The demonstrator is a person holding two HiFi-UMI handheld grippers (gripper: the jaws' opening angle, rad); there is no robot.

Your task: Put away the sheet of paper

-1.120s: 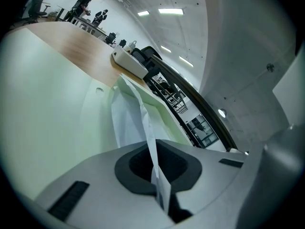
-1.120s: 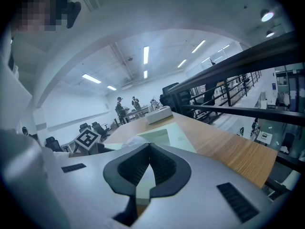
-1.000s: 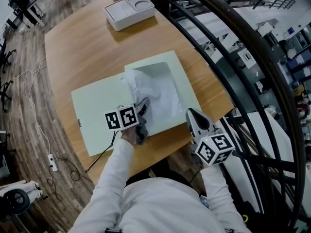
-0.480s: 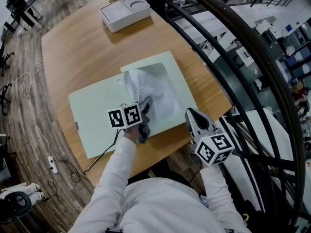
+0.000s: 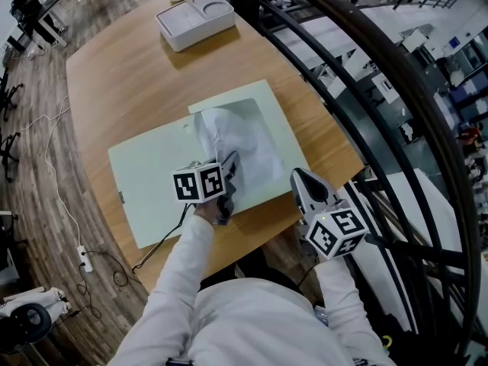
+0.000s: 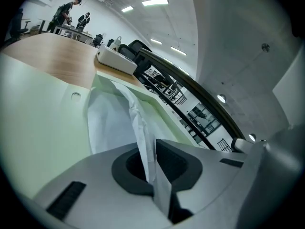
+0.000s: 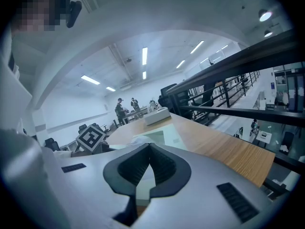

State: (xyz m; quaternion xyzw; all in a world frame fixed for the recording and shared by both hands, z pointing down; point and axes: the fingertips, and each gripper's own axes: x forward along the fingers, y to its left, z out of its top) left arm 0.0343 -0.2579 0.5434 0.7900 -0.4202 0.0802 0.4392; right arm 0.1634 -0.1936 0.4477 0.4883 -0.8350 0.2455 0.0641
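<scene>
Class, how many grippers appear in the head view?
2. The left gripper pinches the sheet of paper over the folder; the right gripper, shut, hovers by the table.

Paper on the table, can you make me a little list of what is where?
paper: white, crumpled, lying on the folder
folder: light green, open on the wooden table
left gripper: shut on the paper's near edge
right gripper: shut, holding nothing, beside the folder
tray: white, at the table's far end
</scene>
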